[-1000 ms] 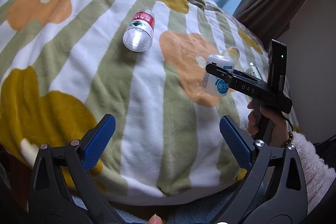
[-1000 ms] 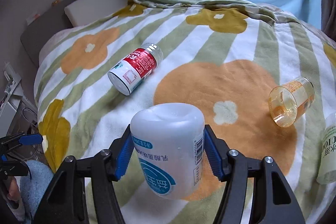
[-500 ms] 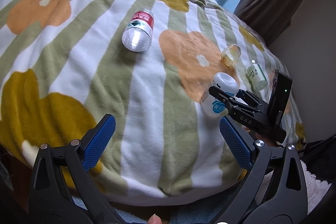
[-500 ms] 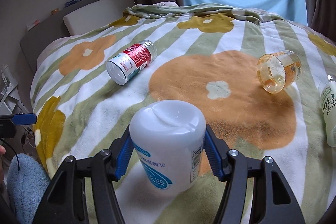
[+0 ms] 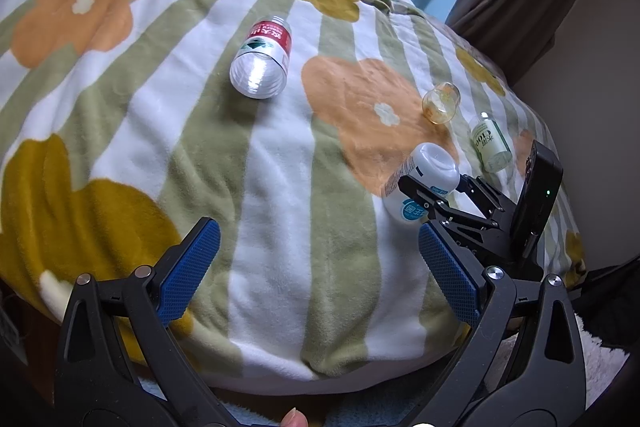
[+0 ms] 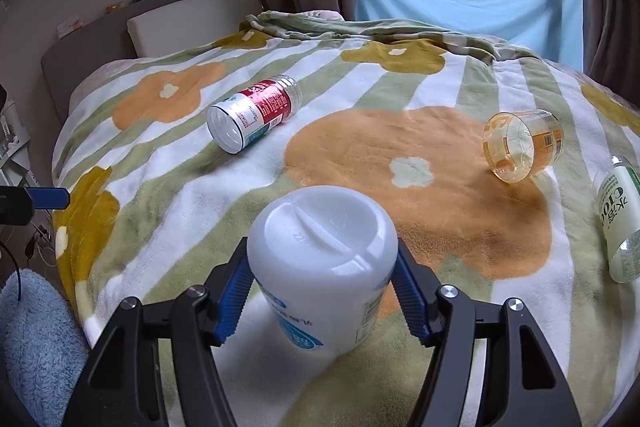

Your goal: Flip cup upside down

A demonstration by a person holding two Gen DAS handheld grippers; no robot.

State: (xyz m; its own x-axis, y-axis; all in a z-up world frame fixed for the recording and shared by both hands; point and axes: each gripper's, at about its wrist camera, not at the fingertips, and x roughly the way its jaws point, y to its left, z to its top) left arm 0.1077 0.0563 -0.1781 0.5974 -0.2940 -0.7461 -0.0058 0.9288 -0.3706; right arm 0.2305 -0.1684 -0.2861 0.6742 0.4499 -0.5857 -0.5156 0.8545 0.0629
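My right gripper point(image 6: 322, 301) is shut on a white plastic cup point(image 6: 324, 267) with a blue label, held upside down with its base up and its lower end on or just above the blanket. The cup also shows in the left wrist view point(image 5: 422, 183), clamped by the right gripper point(image 5: 434, 193) at the right side of the bed. My left gripper point(image 5: 316, 275) is open and empty, held over the near edge of the bed, well left of the cup.
A flowered green, white and orange blanket point(image 6: 420, 155) covers the bed. On it lie a red-labelled clear container point(image 6: 252, 117), an amber clear cup point(image 6: 522, 151) on its side and a pale green bottle point(image 6: 618, 223) at the right. A blue fluffy cloth point(image 6: 32, 339) is at the lower left.
My right gripper has lowered the white cup from mid-air down to the blanket and tipped it more upright, base up. My left gripper has stayed put.
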